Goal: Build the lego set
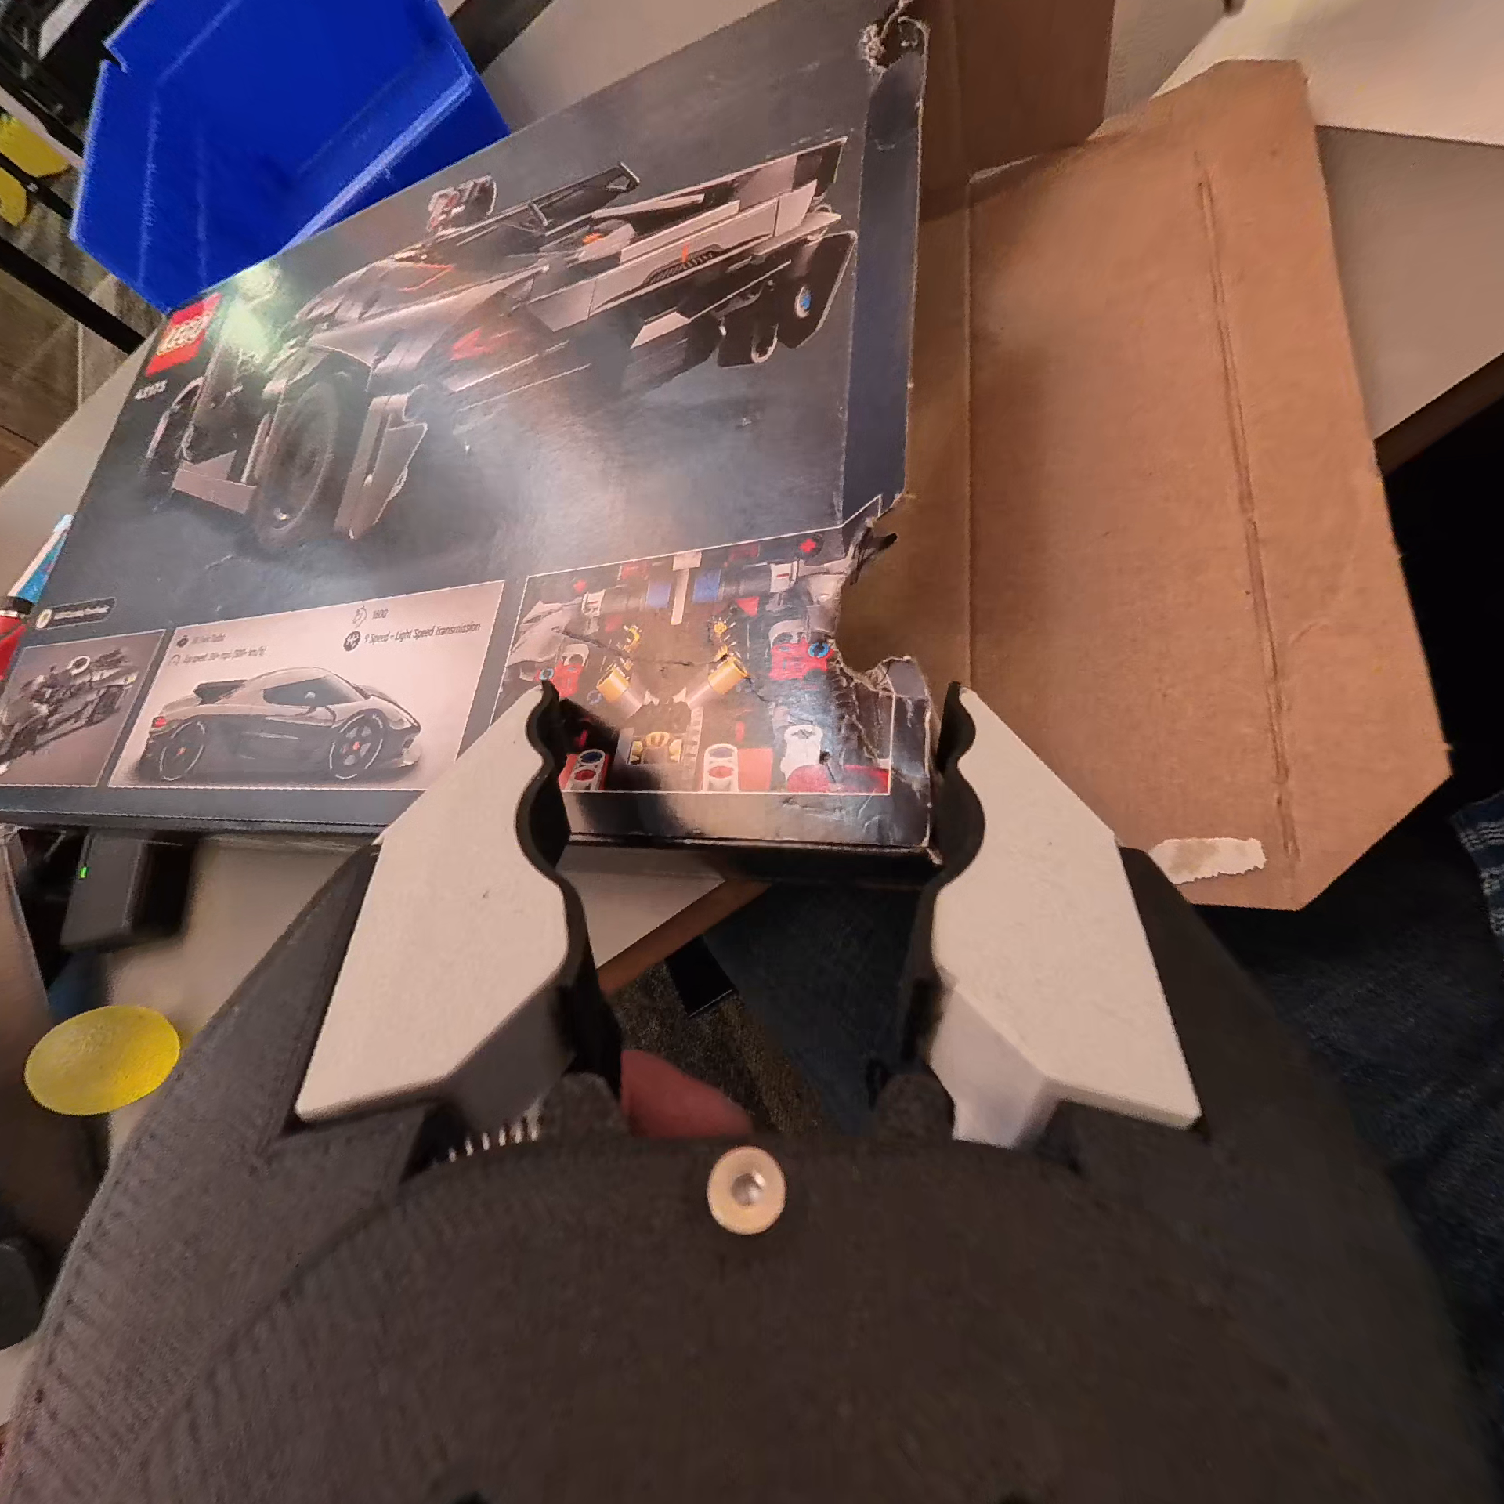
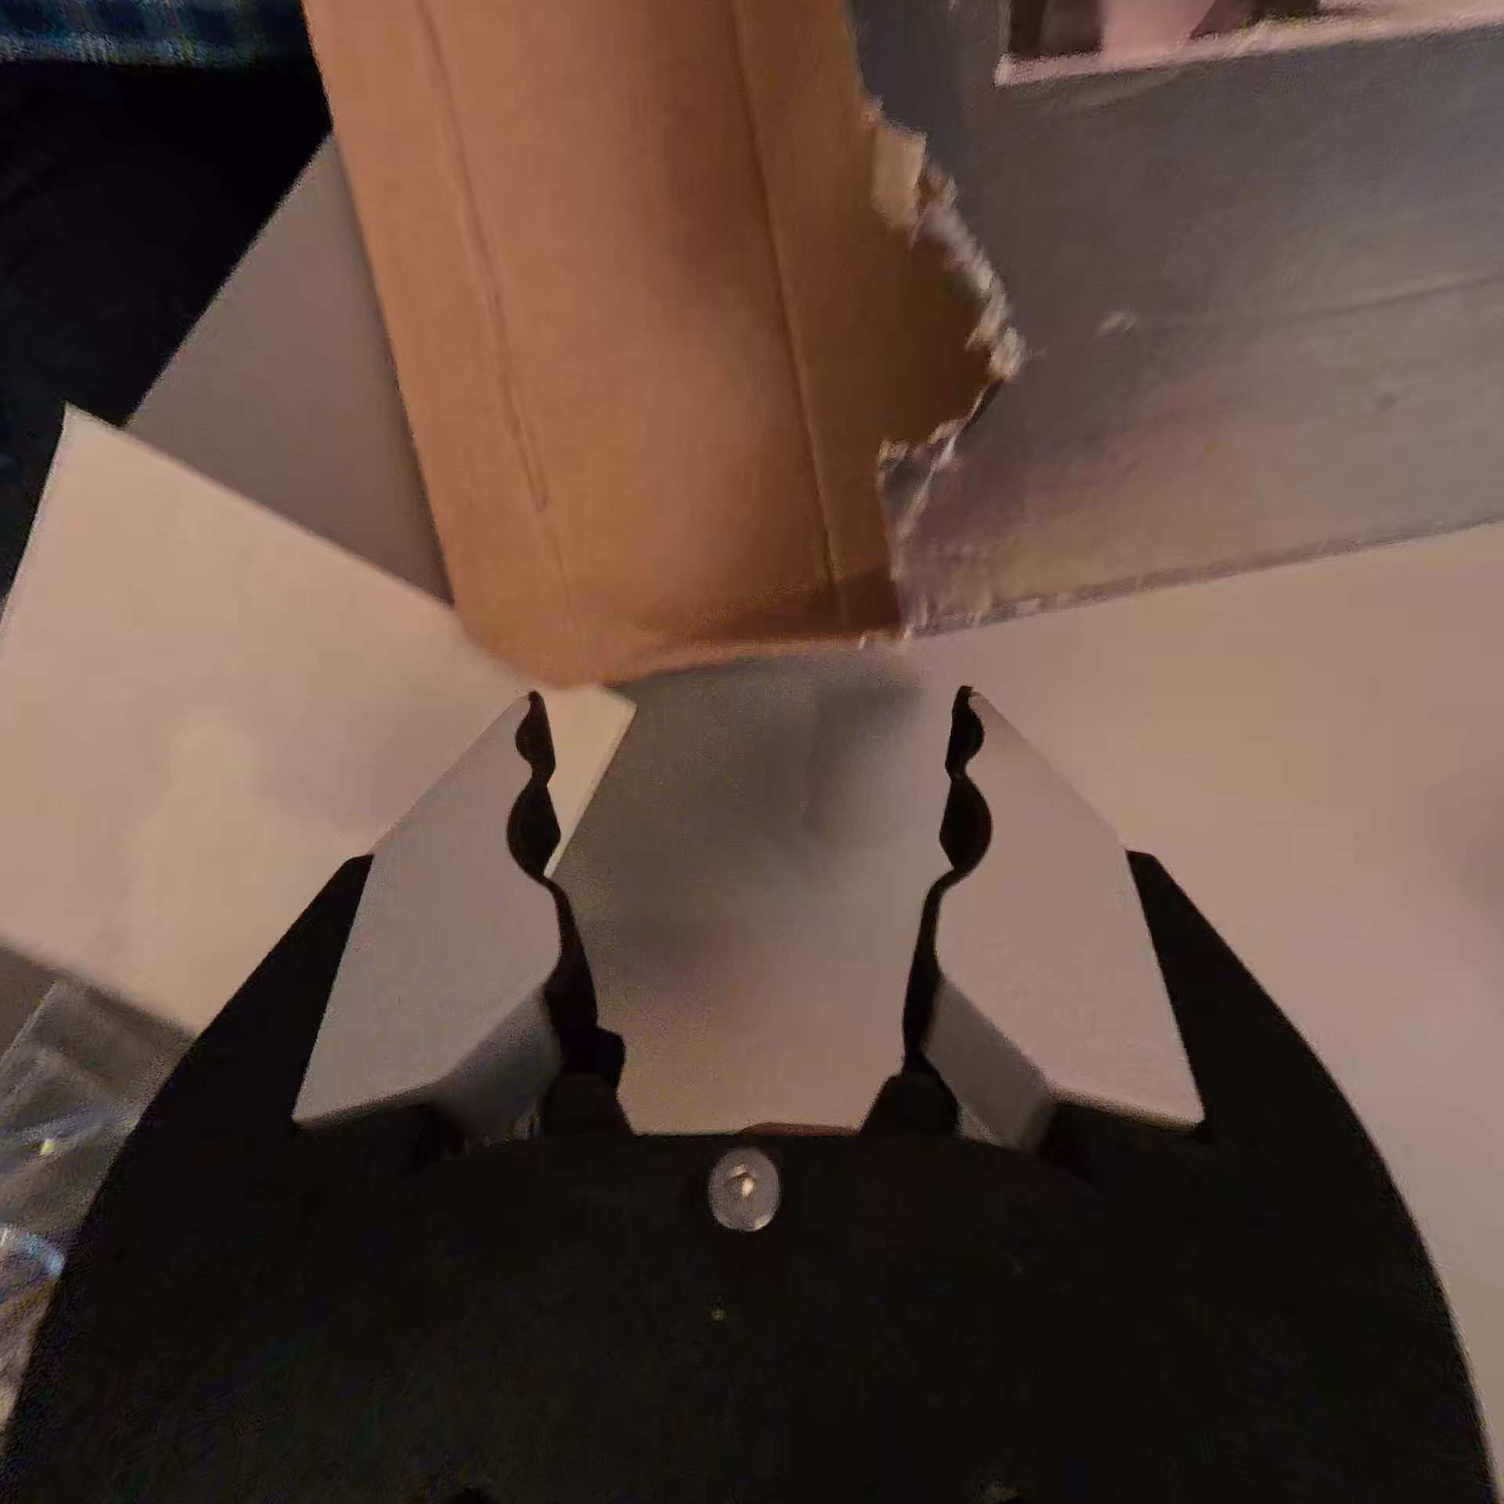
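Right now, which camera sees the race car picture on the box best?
The left wrist view: the Lego box lies face-up there, its car picture whole. The right wrist view shows only the torn brown flap and plain grey side, no picture.

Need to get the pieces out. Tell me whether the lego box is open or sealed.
Open: the lego box has a torn edge, and its brown flap is folded out.
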### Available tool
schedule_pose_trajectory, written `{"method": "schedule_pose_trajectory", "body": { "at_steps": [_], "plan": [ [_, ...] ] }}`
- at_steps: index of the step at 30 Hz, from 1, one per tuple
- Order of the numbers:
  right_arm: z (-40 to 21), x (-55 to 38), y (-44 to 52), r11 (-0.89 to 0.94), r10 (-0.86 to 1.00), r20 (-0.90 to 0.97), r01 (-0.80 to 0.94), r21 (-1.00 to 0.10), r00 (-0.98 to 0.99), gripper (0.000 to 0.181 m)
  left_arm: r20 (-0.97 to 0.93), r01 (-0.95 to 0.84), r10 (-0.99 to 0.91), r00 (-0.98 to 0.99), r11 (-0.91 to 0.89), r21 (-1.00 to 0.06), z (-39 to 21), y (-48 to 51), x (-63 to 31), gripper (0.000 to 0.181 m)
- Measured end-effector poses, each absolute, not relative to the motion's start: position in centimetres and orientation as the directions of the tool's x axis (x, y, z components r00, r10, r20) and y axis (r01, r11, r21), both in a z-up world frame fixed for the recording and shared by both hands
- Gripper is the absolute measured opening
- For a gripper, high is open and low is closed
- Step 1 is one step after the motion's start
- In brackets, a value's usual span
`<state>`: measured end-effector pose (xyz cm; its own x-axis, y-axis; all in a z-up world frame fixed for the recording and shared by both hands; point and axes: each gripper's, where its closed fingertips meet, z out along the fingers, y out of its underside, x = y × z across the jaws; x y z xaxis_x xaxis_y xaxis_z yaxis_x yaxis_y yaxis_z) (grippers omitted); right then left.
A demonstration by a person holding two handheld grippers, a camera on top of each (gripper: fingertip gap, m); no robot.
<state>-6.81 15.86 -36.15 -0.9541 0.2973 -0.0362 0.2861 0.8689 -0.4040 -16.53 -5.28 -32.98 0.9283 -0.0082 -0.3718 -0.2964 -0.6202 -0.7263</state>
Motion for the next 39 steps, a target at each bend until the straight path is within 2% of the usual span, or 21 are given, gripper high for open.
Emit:
{"method": "schedule_pose_trajectory", "body": {
  "at_steps": [2,5,7,10,11,17,24,28,30,32,34,36,39],
  "plan": [
    [-35.4,-7.8,17.3,0.872,0.328,0.018,0.295,-0.391,-0.944,0.102,-0.366,-0.295,-0.013,0.931,-0.617,-0.73,-33.0,-5.3,-16.5,0.09],
    [-34.4,-10.2,17.0,0.827,0.377,0.08,0.296,-0.478,-0.923,0.101,-0.368,-0.302,-0.021,0.93,-0.616,-0.728,-33.0,-5.2,-16.6,0.091],
    [-34.7,-11.0,15.9,0.825,0.373,0.115,0.272,-0.496,-0.921,0.099,-0.37,-0.302,-0.019,0.929,-0.616,-0.728,-33.0,-5.1,-16.6,0.09],
    [-35.3,-11.2,14.4,0.815,0.394,0.122,0.285,-0.504,-0.911,0.08,-0.372,-0.301,-0.015,0.928,-0.617,-0.727,-33.0,-5.1,-16.6,0.09],
    [-35.2,-11.7,14.6,0.805,0.429,0.146,0.304,-0.51,-0.892,0.067,-0.368,-0.298,-0.012,0.93,-0.614,-0.731,-33.0,-5.1,-16.6,0.089],
    [-35.2,-12.5,14.7,0.741,0.553,0.168,0.389,-0.547,-0.816,0.046,-0.392,-0.318,-0.011,0.92,-0.605,-0.73,-33.1,-4.7,-16.4,0.08],
    [-35.4,-12.6,14.6,0.744,0.579,0.22,0.397,-0.538,-0.785,0.043,-0.412,-0.328,0.002,0.911,-0.601,-0.729,-33.2,-4.7,-16.2,0.07],
    [-35.7,-12.2,14.5,0.759,0.562,0.24,0.379,-0.529,-0.791,0.056,-0.451,-0.369,-0.024,0.892,-0.614,-0.697,-33.1,-4.7,-16.2,0.071],
    [-36.3,-11.8,14.5,0.762,0.553,0.217,0.383,-0.522,-0.805,0.067,-0.445,-0.377,-0.045,0.895,-0.612,-0.696,-33.0,-4.7,-16.0,0.077],
    [-36.6,-11.6,14.5,0.775,0.537,0.222,0.373,-0.51,-0.814,0.064,-0.426,-0.392,-0.105,0.899,-0.629,-0.671,-33.5,-5.0,-15.1,0.099],
    [-36.4,-11.5,14.4,0.779,0.522,0.216,0.359,-0.513,-0.825,0.064,-0.425,-0.412,-0.146,0.893,-0.642,-0.647,-33.7,-5.3,-14.6,0.113],
    [-36.0,-11.4,14.5,0.781,0.513,0.219,0.345,-0.521,-0.83,0.065,-0.393,-0.411,-0.183,0.901,-0.649,-0.641,-33.8,-5.6,-13.9,0.121],
    [-36.0,-10.8,14.8,0.797,0.494,0.2,0.347,-0.495,-0.846,0.075,-0.361,-0.448,-0.275,0.891,-0.663,-0.6,-34.0,-6.6,-12.5,0.137]
  ]
}}
